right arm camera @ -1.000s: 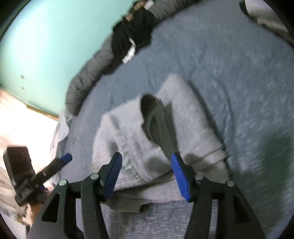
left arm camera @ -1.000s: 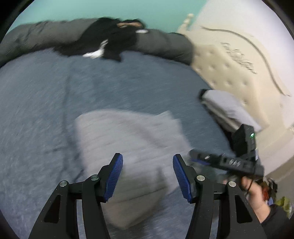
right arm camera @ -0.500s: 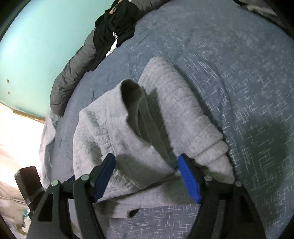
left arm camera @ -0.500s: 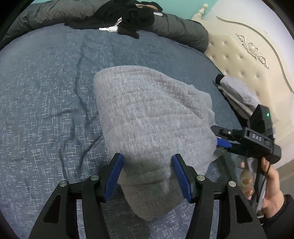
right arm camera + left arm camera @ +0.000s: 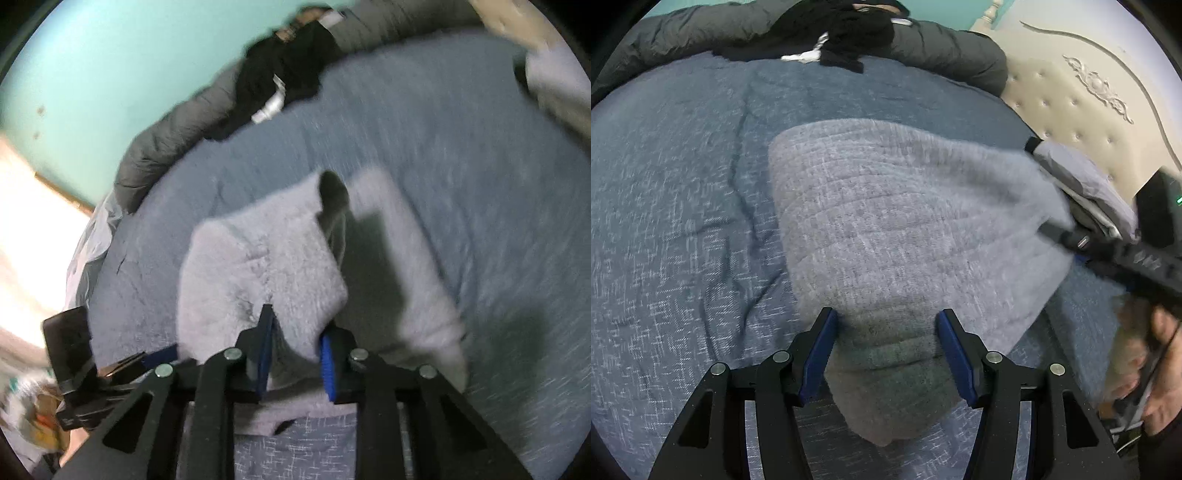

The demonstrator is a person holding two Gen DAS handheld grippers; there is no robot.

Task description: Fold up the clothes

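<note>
On the blue bedspread, we are working a grey sweater with 2 grippers, and the biggest risk we are judging is the whole lifted layer dragging the folded stack beneath it out of line, since the right gripper is pulling on only a small bunch of knit. A smaller risk: that bunch slipping free, because the thick, soft fabric is giving the blue pads little to bite on. The right gripper's jaws have just been closing and are now pinching a raised fold of the sweater between them. The left gripper is standing apart on both sides of the sweater's near end, the cloth lying between its pads; whether they are pressing it we cannot tell. The sweater is lying mid-bed, directly ahead of both tools, well apart from the black clothes at the far edge.
</note>
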